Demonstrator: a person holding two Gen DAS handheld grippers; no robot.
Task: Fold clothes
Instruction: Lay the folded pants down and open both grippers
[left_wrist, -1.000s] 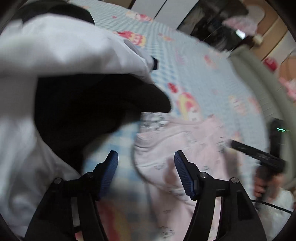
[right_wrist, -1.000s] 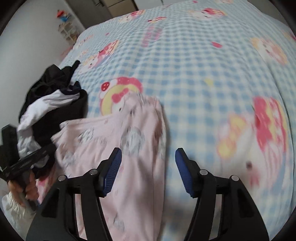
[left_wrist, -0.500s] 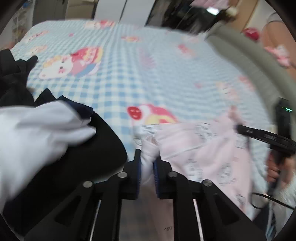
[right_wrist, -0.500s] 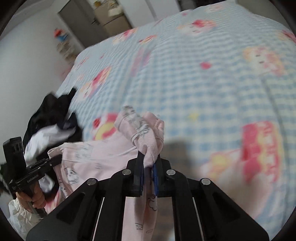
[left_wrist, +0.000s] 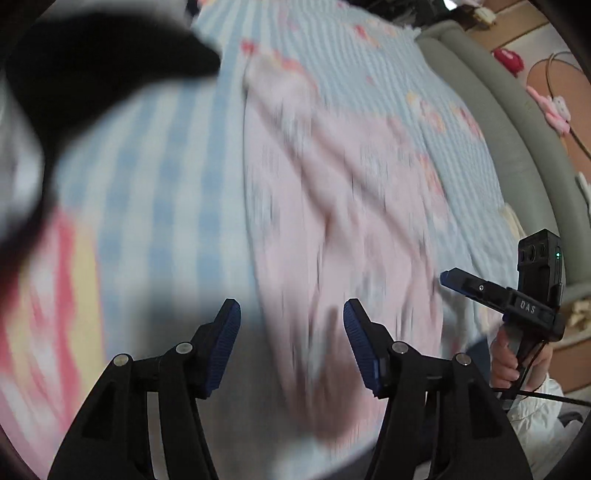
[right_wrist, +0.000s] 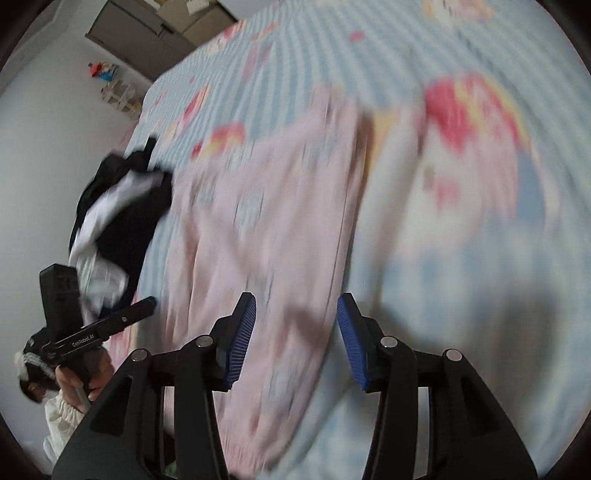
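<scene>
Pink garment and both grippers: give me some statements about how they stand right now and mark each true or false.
1. The left gripper is open, its fingers apart with nothing between them. True.
2. The right gripper is shut on the pink garment. False: its fingers are apart and the garment lies on the bed.
3. The pink garment lies spread on the blue checked bedsheet. True.
4. The black and white clothes pile lies on top of the pink garment. False: it sits beside it, toward the bed's edge.
5. The bedsheet is plain white. False: it is blue checked with cartoon prints.
</scene>
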